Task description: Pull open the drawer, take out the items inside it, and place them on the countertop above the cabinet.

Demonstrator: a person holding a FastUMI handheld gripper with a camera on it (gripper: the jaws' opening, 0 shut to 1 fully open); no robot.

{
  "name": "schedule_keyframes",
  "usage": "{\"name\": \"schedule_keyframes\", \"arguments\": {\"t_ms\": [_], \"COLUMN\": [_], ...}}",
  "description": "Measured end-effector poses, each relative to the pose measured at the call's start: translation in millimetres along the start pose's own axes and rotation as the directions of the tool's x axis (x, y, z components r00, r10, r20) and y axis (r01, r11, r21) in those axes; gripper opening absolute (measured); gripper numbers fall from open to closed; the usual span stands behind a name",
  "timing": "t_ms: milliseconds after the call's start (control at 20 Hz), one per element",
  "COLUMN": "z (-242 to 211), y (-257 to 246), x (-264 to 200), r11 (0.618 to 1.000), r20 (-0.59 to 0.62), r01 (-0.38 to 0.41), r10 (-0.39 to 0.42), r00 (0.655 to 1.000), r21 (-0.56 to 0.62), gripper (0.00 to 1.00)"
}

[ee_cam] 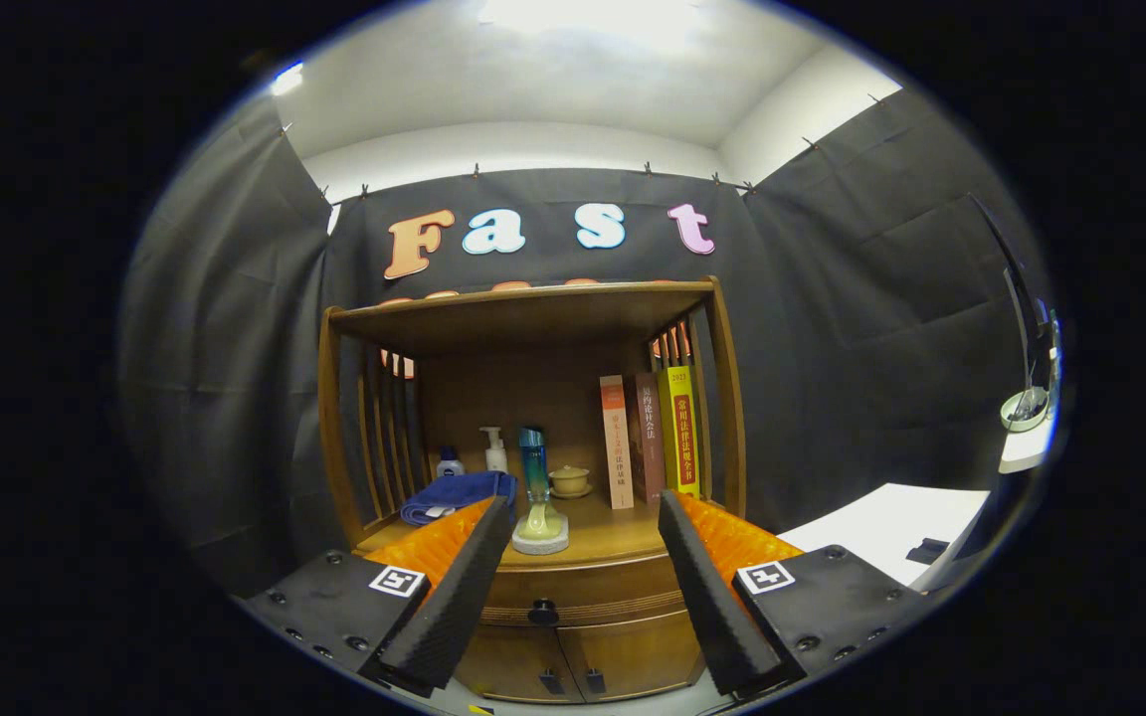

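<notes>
The drawer [583, 595] sits shut at lower centre, its small dark round knob [543, 613] between the spread, empty claw [583, 557] fingers. That smooth little knob could slip from the ribbed black pads [454, 607]. On the wooden tabletop [623, 542] above, a tall glass bottle [534, 475] might topple if jolted.

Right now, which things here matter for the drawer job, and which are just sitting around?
Job:
drawer, shut
drawer knob
countertop
hand-held gripper, open, short of the cabinet

Lying about:
books
blue towel
tall blue bottle
pump bottle
small cup
</notes>
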State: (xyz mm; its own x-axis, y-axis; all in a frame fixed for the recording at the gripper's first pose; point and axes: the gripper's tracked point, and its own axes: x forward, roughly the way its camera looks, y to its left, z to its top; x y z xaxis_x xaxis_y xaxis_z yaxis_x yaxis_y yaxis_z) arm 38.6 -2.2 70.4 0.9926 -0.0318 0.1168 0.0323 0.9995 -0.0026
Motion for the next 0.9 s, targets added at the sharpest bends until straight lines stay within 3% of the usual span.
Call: {"name": "schedule_keyframes", "arguments": {"t_ms": [450,900], "z": [9,-15], "y": [-2,1], "x": [-3,5], "r11": [1.000,1.000], "r20": [0.027,-0.008], "r01": [0.009,0.007], "r10": [-0.009,-0.007], "r00": [1.000,1.000], "r21": [0.005,0.024], "gripper": [0.98,0.98]}}
